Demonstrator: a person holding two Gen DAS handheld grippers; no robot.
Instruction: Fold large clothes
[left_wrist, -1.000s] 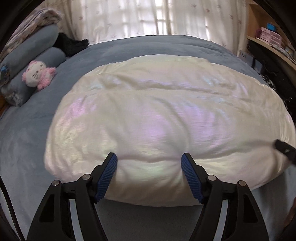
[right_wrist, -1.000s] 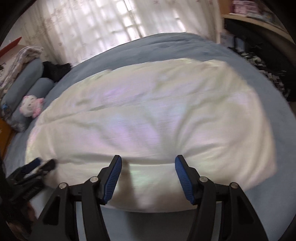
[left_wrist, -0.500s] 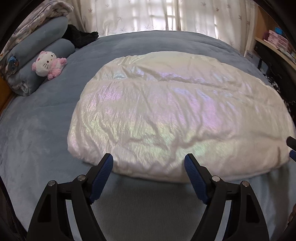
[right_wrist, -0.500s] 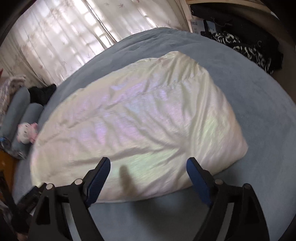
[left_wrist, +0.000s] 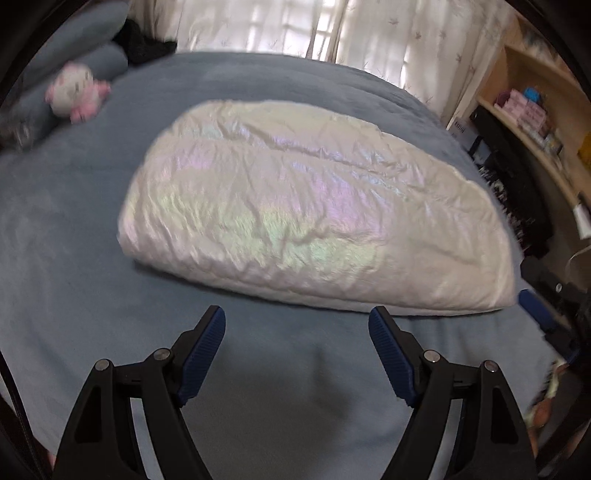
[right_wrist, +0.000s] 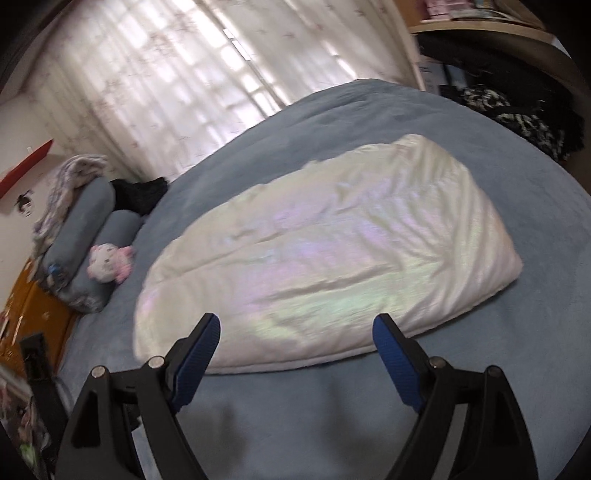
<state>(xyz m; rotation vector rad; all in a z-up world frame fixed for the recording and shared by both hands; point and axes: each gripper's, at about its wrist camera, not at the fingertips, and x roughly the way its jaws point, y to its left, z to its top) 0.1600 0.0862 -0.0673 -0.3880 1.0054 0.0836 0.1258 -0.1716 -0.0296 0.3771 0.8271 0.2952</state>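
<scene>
Both jaws have just been opening: left gripper (left_wrist: 297, 334) and right gripper (right_wrist: 295, 341) now gape empty, backed off the folded garment (left_wrist: 314, 229) lying mid-bed (left_wrist: 74, 295), so this fold looks complete.

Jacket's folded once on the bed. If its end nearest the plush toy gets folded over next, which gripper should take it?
Probably left: the left gripper, open and empty, faces the jacket toward its plush toy end. The right gripper fronts the other half.

Right tongs (right_wrist: 295, 328) wide apart, nothing between the blue pads (right_wrist: 197, 360), hanging above the bed (right_wrist: 369, 424). Folded iridescent white garment (right_wrist: 325, 258) lies flat on the blue cover, centre. Plush toy (right_wrist: 109, 262) at 9 o'clock against rolled pillows (right_wrist: 79, 218). Curtains (right_wrist: 207, 74) at 12.
</scene>
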